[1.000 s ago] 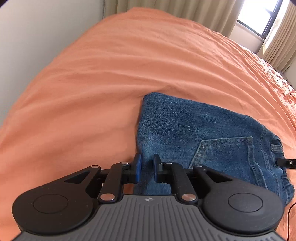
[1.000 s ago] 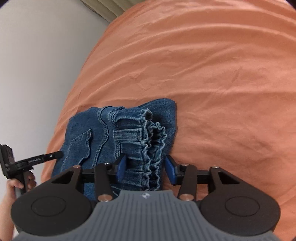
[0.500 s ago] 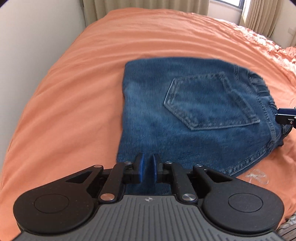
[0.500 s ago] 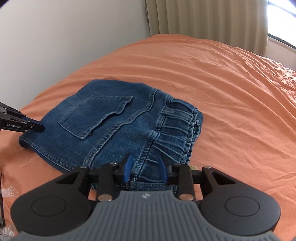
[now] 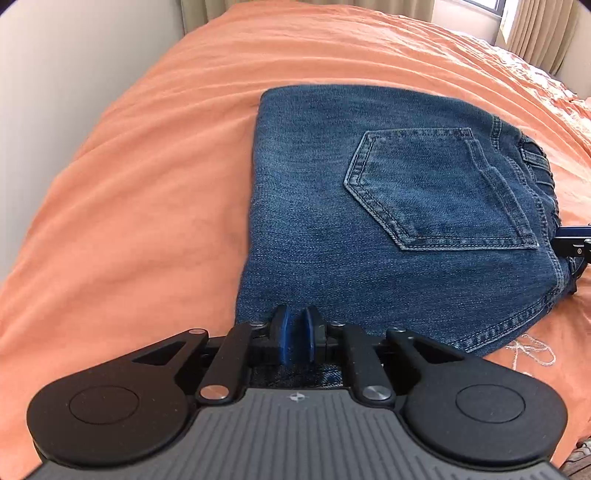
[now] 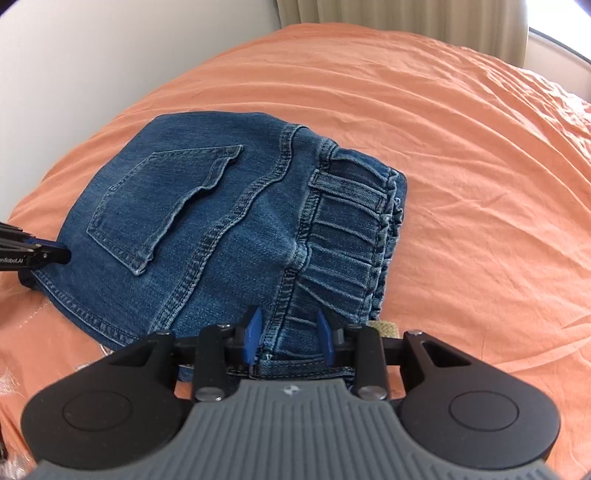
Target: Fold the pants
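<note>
The folded pants (image 5: 388,221), blue denim, lie flat on the orange bed (image 5: 147,184) in a compact bundle with a back pocket (image 5: 436,192) facing up and the gathered elastic waistband (image 6: 351,240) forming one end. The left gripper (image 5: 295,338) sits at the bundle's near edge, at the corner farthest from the waistband; its blue jaws are nearly together with only a thin slot between them, and denim shows directly under and behind the pads, though whether any cloth is actually pinched in that slot cannot be told. The right gripper (image 6: 290,334) sits at the waistband end of the same near edge, its jaws standing partly open with the seam where the waistband meets the seat of the pants running up between them; the pads lie close on either side of the denim fold without clearly pressing on it. In the left wrist view the tip of the right gripper shows at the waistband side of the pants, just beside the hem; in the right wrist view the left gripper's tip touches the bundle's opposite corner, below the pocket. A wall (image 6: 110,55) borders the bed beyond the pants, and curtains (image 6: 406,22) hang at the far end of the bed.
</note>
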